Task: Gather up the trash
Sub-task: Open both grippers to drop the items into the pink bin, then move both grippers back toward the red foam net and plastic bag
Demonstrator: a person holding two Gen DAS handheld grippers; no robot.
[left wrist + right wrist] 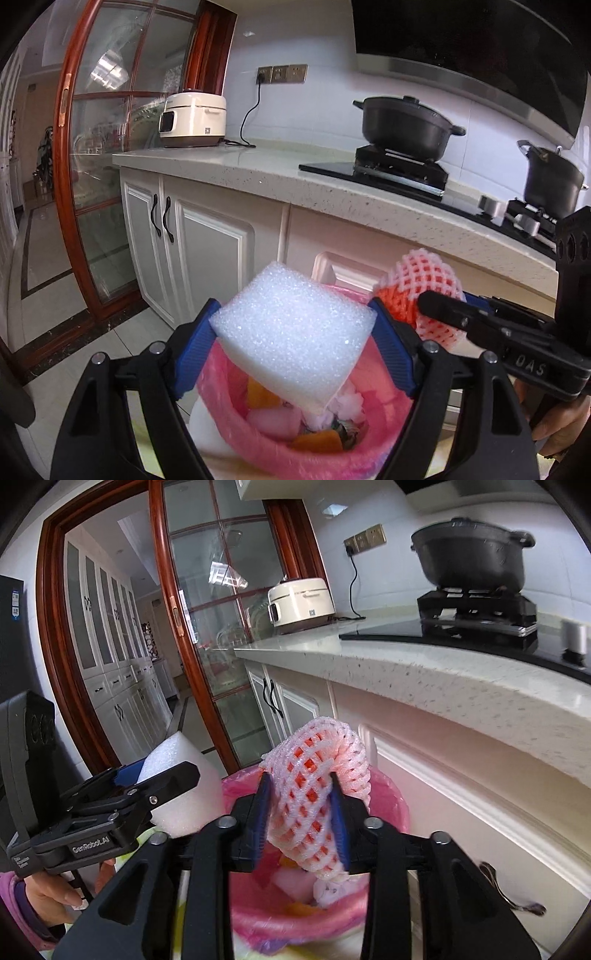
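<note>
Left tongs [295, 332] grip a white foam block [291, 332] between the blue pads [195, 350], closed against its sides, above a trash bin lined with a pink bag [236, 417]. Right tongs [303, 819] pinch a pink foam fruit net [317, 786], likewise over the bin, just beside the block. Scraps lie inside the bag. Behind: speckled surface [258, 173] carrying a cream rice cooker [194, 120] and a black pot [406, 123] on a burner; white cabinets [210, 240] below; wood-framed glass door [110, 147] at left.
</note>
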